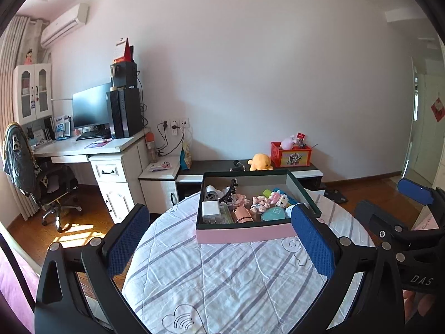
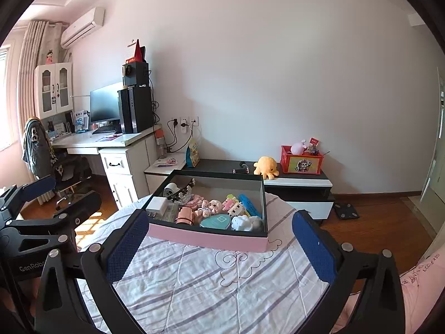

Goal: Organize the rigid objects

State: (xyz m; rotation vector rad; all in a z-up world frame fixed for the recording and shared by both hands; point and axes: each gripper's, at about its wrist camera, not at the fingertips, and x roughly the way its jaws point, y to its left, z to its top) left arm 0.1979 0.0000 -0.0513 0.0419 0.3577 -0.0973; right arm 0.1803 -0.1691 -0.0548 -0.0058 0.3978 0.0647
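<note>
Pink box (image 1: 244, 235) of toys on bed, ahead of both hand-held grippers (image 1: 219, 250) (image 2: 219, 250); jaws wide, empty.

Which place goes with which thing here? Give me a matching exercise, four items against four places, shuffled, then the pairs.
Things:
1. yellow plush toy
2. computer monitor
3. teal round case
4. air conditioner

Places:
A. high on the wall
B. inside the pink-sided box
C. on the white desk
D. on the low dark cabinet, beside the red bin

Pairs: 1-D, 2-C, 3-B, 4-A
</note>
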